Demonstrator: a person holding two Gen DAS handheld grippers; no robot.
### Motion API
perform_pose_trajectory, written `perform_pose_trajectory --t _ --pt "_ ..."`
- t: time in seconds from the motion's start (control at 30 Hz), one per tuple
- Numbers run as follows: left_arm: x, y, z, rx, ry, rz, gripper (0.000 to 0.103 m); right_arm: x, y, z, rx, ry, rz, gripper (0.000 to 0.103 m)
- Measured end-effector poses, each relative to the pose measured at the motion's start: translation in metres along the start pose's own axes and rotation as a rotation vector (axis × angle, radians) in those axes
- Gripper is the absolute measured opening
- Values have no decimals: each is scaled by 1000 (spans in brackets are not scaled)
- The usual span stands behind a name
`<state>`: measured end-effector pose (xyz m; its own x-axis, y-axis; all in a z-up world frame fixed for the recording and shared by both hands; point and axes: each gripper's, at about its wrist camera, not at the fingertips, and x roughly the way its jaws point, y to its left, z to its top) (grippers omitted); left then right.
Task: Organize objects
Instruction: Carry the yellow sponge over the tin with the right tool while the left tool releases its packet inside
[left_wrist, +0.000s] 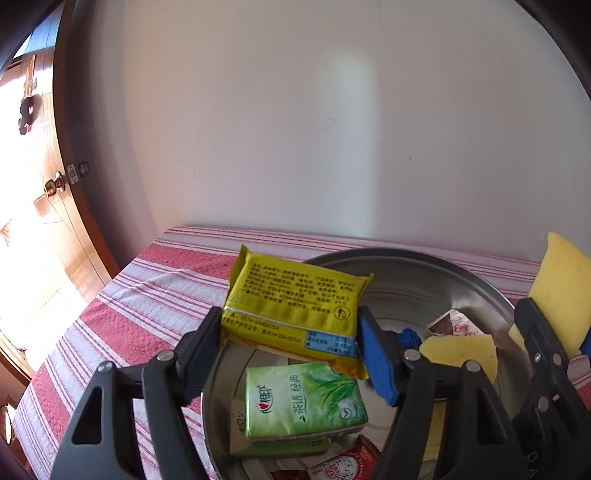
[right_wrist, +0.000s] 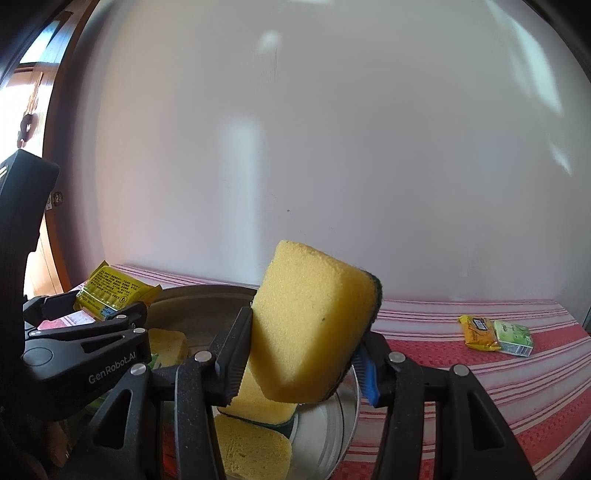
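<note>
My left gripper (left_wrist: 290, 339) is shut on a yellow snack packet (left_wrist: 295, 306), held above the left side of a round steel basin (left_wrist: 406, 266). A green tissue pack (left_wrist: 303, 398) lies in the basin below it. My right gripper (right_wrist: 301, 354) is shut on a yellow sponge (right_wrist: 314, 332) with a dark green scrub side, lifted over the basin (right_wrist: 207, 295); in the left wrist view that sponge (left_wrist: 561, 288) shows at the right edge. In the right wrist view the left gripper (right_wrist: 92, 314) holds the same packet (right_wrist: 110, 290).
More yellow sponges (right_wrist: 255, 402) and small red-brown sachets (left_wrist: 454, 325) lie in the basin. A yellow packet (right_wrist: 478, 330) and a green tissue pack (right_wrist: 515, 338) sit on the red-striped cloth (right_wrist: 480, 387) at the right. A white wall stands behind; a wooden door (left_wrist: 55, 206) is at the left.
</note>
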<state>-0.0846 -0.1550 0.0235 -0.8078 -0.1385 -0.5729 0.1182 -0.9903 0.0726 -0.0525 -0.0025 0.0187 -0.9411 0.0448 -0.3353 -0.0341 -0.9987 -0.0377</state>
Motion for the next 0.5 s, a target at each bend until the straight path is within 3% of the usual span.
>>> perform_pose_trajectory --t 0.5 --pt "4 -3 -6 28 27 24 71 10 22 7 -45 82 9 53"
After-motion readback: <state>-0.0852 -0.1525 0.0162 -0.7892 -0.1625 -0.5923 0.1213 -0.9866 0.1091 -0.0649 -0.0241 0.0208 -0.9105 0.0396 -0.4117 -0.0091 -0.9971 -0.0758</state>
